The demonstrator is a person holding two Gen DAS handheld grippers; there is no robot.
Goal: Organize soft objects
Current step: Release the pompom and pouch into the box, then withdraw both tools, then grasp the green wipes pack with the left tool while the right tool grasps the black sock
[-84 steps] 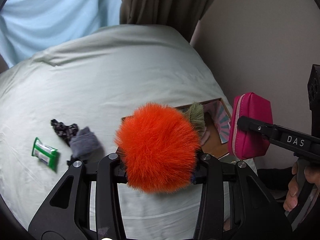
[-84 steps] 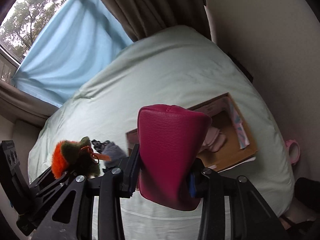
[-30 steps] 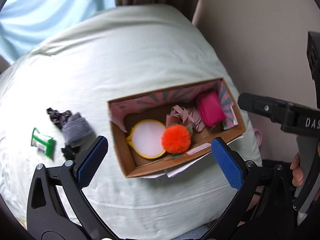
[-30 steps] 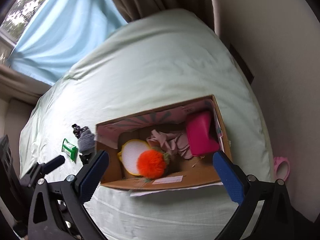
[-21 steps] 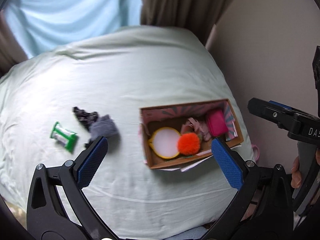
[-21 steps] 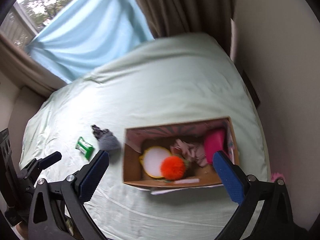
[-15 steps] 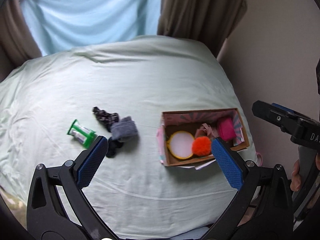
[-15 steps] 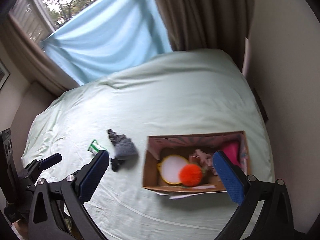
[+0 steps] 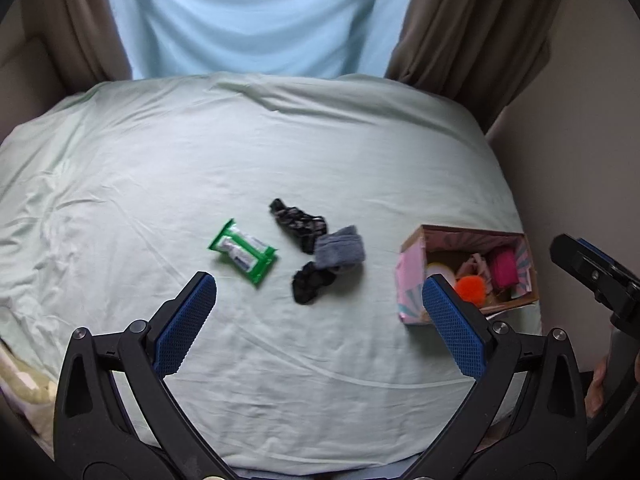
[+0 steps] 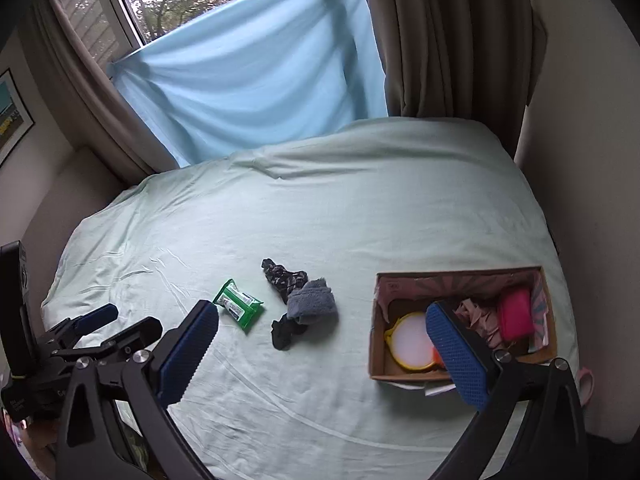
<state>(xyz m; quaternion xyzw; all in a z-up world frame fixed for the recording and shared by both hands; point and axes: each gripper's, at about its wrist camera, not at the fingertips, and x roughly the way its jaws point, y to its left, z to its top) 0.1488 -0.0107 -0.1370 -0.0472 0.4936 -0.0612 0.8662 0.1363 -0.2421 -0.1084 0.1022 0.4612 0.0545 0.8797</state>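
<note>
1. left gripper (image 9: 320, 300): jaws spread wide and released, nothing between the blue pads, held above the pale green bed sheet (image 9: 240, 152).
2. right gripper (image 10: 320, 336): jaws also spread wide and released, empty, above the same bed.
3. in the right wrist view the left gripper shows at 8 o'clock, blue pads apart; in the left wrist view the right gripper's black body shows at 3 o'clock.
4. green plastic wipes packet (image 9: 243, 255) lies flat on the sheet near mid-frame, just at 9 o'clock of the cloth pile, not touching it.
5. folded grey fabric piece (image 9: 340, 249) sits in the pile; black patterned cloth (image 9: 298, 224) at its 10 o'clock, touching or slightly under it; small black crumpled cloth (image 9: 312, 287) at its 7 o'clock, touching.
6. open cardboard box with pink patterned lining (image 10: 378, 340) stands on the bed at 3 o'clock of the pile, well apart from it, near the bed's right edge.
7. inside the box: round white pad with yellow rim (image 10: 408, 340) at the left end; fluffy orange pom-pom (image 9: 472, 288) beside it, mostly hidden by the jaw pad in the right wrist view; crumpled pale pink cloth (image 10: 480, 314) in the middle; magenta zip pouch (image 10: 516, 314) at the right end.
8. light blue curtain (image 10: 248, 80) and brown drapes (image 10: 448, 40) hang at 12 o'clock behind the bed.
</note>
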